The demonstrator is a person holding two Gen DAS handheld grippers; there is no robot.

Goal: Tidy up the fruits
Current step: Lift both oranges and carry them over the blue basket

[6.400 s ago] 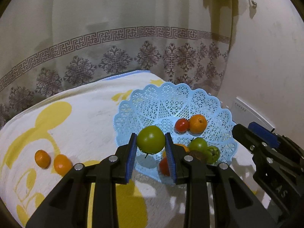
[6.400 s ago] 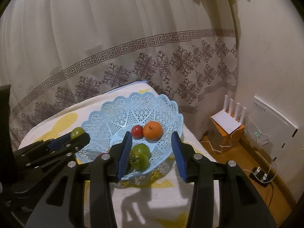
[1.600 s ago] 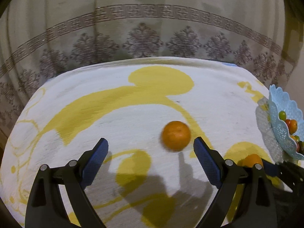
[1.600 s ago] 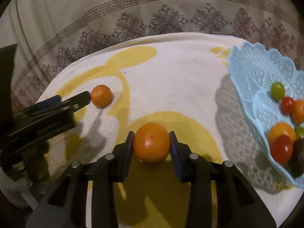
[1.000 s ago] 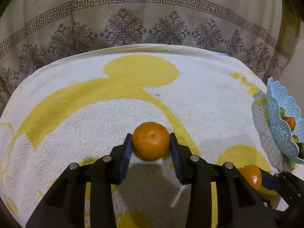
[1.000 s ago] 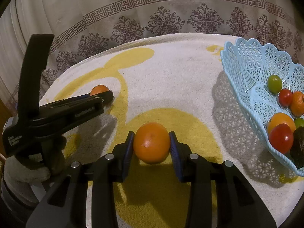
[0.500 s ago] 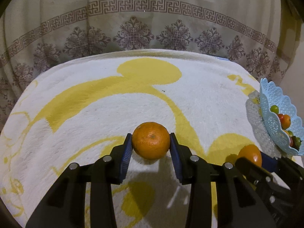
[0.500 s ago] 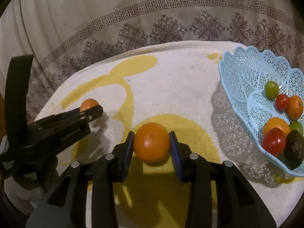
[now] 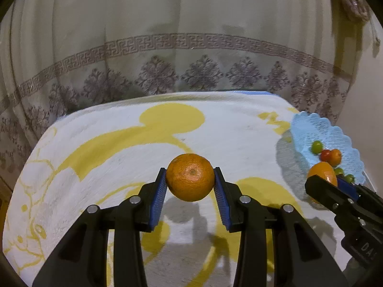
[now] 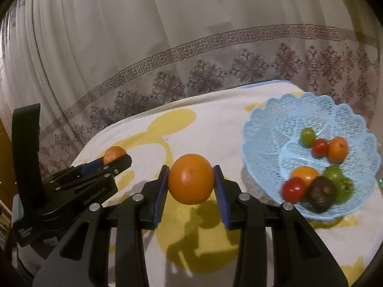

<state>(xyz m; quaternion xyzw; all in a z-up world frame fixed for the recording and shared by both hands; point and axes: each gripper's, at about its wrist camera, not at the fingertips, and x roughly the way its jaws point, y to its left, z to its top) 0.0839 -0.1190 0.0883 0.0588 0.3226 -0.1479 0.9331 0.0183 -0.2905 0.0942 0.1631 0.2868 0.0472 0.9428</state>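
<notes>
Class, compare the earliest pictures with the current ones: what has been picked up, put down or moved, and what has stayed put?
The left gripper released its green fruit into the blue basket, then gripped an orange. The right gripper, open before, gripped the other orange. Both oranges are now lifted off the towel. Basket and towel stayed put.

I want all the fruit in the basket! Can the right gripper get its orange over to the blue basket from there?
Probably yes. The right gripper is shut on its orange, lifted above the towel, and the blue basket sits close on its right with nothing between them. The basket's near side looks bare of fruit.
</notes>
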